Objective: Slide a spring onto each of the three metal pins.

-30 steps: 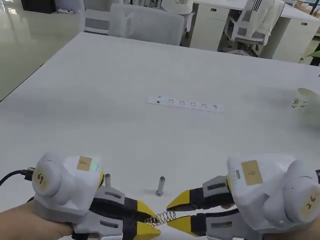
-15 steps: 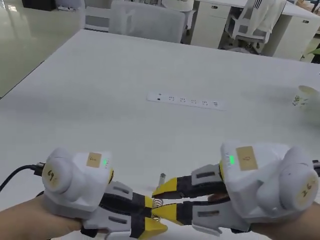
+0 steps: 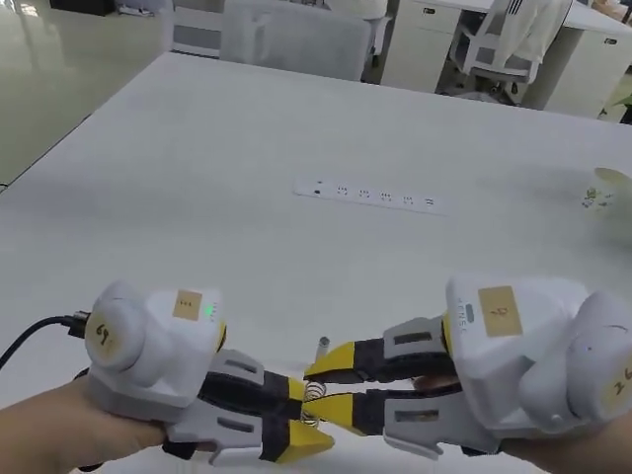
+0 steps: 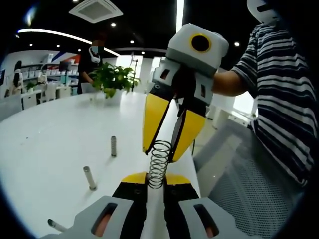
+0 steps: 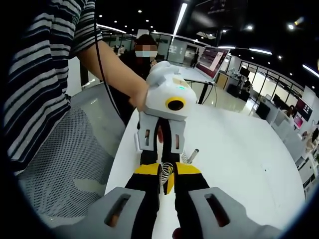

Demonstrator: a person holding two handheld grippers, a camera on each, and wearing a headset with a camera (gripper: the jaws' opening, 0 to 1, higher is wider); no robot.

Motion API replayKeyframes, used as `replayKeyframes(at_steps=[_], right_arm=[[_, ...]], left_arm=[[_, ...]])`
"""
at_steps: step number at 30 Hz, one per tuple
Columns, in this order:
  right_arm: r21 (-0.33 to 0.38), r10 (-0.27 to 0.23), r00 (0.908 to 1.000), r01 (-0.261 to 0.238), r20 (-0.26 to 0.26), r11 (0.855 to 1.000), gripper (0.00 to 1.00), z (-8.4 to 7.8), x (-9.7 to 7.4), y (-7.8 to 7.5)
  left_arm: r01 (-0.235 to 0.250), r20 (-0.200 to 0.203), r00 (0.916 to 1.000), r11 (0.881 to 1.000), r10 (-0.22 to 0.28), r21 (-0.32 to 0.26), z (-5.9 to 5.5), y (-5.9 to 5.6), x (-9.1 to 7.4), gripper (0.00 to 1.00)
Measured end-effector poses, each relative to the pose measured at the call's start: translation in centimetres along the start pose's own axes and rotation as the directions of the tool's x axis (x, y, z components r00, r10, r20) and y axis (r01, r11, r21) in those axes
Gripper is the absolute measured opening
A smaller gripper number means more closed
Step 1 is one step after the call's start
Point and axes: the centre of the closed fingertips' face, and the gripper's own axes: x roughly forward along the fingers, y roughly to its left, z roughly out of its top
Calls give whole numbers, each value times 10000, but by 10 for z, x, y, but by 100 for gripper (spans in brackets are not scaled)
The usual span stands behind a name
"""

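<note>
Head view, table (image 3: 296,118): white and broad, both grippers low at its near edge, nose to nose!
Right gripper (image 5: 167,174): jaws narrowed around one end of the spring; can't tell whether they truly press it.
Left gripper (image 4: 154,180): jaws pinching the spring's other end, tips just beside the right's.
Power strip (image 3: 367,196): flat mid-table, well beyond the action.
Cup (image 3: 610,188): far right edge.
Pins: two upright (image 4: 113,146) (image 4: 89,178), one lying down (image 4: 56,225), all on the table, near the grippers.
Spring (image 4: 158,162): bridging both sets of jaws, clear of the pins.
</note>
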Motion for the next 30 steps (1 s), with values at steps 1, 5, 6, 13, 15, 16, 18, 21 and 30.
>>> replayKeyframes(at_steps=[1,5,6,13,15,16,18,21,30], right_arm=[[-45,-10,10000,10,-5,10000,7,0,0,0],[-78,-41,10000,41,26,10000,7,2,0,-1],[-102,-46,10000,46,7,9999,7,2,0,-1],[-202,-93,9999,91,-91,9998,7,1,1,-2],[-274,-129,9998,124,-170,9995,7,0,1,-3],[-291,-127,9997,121,-191,9995,7,-1,1,-3],[-309,-138,9996,130,-252,9994,7,-2,1,-4],[-377,-192,9993,180,-324,9991,7,-4,1,-6],[-436,-339,9976,313,-607,9986,7,-15,2,-11]], left_arm=[[-12,9,10000,10000,12,12,0,0,0,4],[-185,-2,9998,9998,185,-53,0,3,-3,7],[-252,14,9997,9997,252,-62,0,4,-4,8],[-503,134,9986,9986,505,-183,0,7,-9,13],[-587,166,9981,9980,591,-254,-1,7,-12,14],[-618,180,9979,9977,623,-268,-2,7,-13,14],[-669,165,9976,9972,675,-323,-4,8,-16,15],[-900,145,9958,9951,907,-419,-7,11,-21,21],[-1371,215,9901,9879,1389,-719,-12,16,-35,29]])
